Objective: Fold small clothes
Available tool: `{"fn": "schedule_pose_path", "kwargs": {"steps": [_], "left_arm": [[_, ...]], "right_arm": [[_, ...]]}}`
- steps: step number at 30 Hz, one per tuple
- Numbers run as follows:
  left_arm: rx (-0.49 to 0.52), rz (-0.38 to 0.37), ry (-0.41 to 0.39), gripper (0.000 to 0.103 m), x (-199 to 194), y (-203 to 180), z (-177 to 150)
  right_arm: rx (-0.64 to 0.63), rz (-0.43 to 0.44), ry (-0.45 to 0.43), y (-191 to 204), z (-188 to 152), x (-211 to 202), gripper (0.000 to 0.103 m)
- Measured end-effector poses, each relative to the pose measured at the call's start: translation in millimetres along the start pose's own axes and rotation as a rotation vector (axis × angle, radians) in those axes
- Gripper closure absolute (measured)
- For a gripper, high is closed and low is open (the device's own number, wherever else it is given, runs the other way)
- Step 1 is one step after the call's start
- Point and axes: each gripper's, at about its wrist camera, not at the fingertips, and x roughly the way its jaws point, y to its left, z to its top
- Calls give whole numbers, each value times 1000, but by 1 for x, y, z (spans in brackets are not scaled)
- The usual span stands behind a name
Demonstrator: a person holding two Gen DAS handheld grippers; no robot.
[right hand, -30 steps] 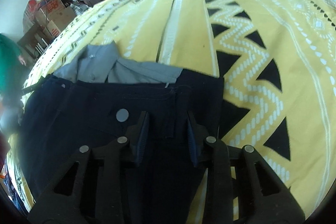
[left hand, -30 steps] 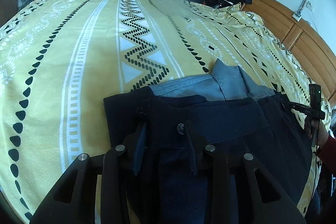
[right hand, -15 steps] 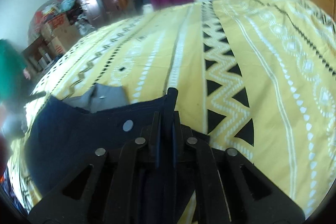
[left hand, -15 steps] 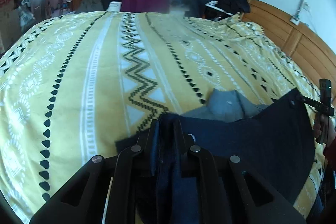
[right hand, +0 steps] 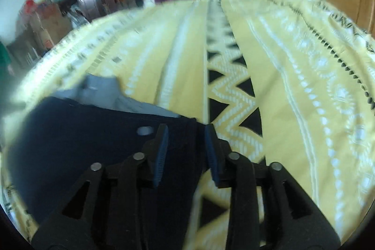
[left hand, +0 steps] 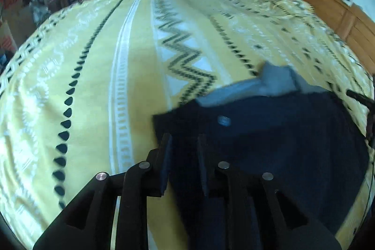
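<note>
Yellow bedspread [left hand: 131, 76] carries the dark shorts [left hand: 281, 137] — just ahead of both grippers. Left gripper [left hand: 184, 144] and right gripper [right hand: 186, 132] gape, fingers parted over cloth — holding nothing.

A wide bed under a yellow cotton cover [left hand: 98, 67] printed with white bands, black teardrop rows and a black zigzag stripe. A dark navy fabric garment with a pale round button [left hand: 281, 132] lies flat near the bed's near edge. From beneath its far side, a grey-blue folded cloth [left hand: 274, 81] shows, also resting on the cover. A wooden headboard [left hand: 346, 22] borders one side.
</note>
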Motion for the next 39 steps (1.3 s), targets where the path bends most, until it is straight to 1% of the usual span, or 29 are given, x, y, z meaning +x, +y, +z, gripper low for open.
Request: {"fn": "schedule_pose_path", "kwargs": {"steps": [1, 2, 3, 4, 5, 6, 7, 8, 9, 10, 11, 12, 13, 14, 15, 16, 19, 21, 24, 27, 29, 32, 33, 34, 35, 36, 37, 38, 39], "left_arm": [[-6, -42, -26, 71, -23, -11, -12], [-17, -76, -39, 67, -36, -15, -22], [-51, -143, -53, 66, -52, -23, -39], [-80, -193, -48, 64, -59, -28, -55], [-98, -211, -29, 63, -61, -31, -73], [-102, -204, 0, 63, -59, -34, -85], [-126, -168, 72, 63, -50, -31, -109], [-158, -139, 103, 70, -46, -26, -126], [-202, -140, 79, 74, -53, -18, -137], [-256, -116, 69, 82, -65, -8, -142], [-293, -96, 68, 89, -75, -2, -146], [-343, -54, 45, 88, -92, 4, -150], [-386, -29, 20, 71, -106, 6, -156], [-428, -51, 6, 68, -117, 6, -163], [-450, -88, -1, 68, -122, 4, -168], [-475, -147, -18, 67, -128, -4, -174], [-543, -277, -34, 55, -127, -24, -188], [-591, -280, -28, 55, -113, -29, -190], [-731, -292, -48, 54, -89, -25, -190], [-793, -280, -119, 51, -77, -23, -186], [-831, -281, -189, 45, -71, -21, -179], [-853, -246, -237, 44, -60, -13, -172], [-844, -238, -247, 46, -58, -9, -170], [-830, -224, -248, 51, -52, -8, -165], [-828, -221, -243, 64, -47, -6, -162], [-832, -235, -253, 73, -44, -3, -159], [-830, -253, -271, 87, -43, -1, -156], [-807, -250, -292, 96, -45, -2, -151], [-781, -247, -305, 96, -50, -1, -148]], "right_arm": [[5, 38, -4, 4, -9, -9, 67], [13, 77, 12, 12, -24, -16, 66], [19, 108, 39, 16, -36, -13, 65], [23, 138, 90, 21, -54, -8, 62], [23, 145, 152, 25, -74, 2, 58], [22, 139, 206, 27, -90, 11, 57], [15, 127, 204, 27, -102, 13, 58], [2, 102, 161, 28, -106, 2, 58], [0, 76, 175, 29, -104, -4, 58], [5, 45, 179, 31, -101, -13, 56], [13, 33, 158, 31, -100, -25, 47], [30, 39, 125, 32, -102, -40, 40], [44, 41, 110, 32, -107, -51, 30], [64, 37, 107, 31, -115, -62, 29], [78, 35, 113, 32, -125, -68, 30], [98, 33, 124, 31, -136, -74, 30], [180, 42, 164, 25, -170, -83, 29], [223, 43, 177, 25, -188, -90, 29], [224, 32, 169, 33, -199, -101, 29], [228, 37, 185, 41, -194, -101, 27], [225, 49, 196, 45, -186, -99, 27], [197, 82, 193, 69, -172, -100, 28], [180, 92, 185, 78, -166, -101, 28], [160, 109, 175, 89, -156, -102, 28], [138, 133, 159, 101, -145, -104, 28], [118, 151, 144, 112, -137, -106, 28], [99, 173, 130, 122, -124, -106, 28], [84, 212, 116, 137, -107, -102, 28], [75, 244, 112, 147, -93, -97, 28]]}}
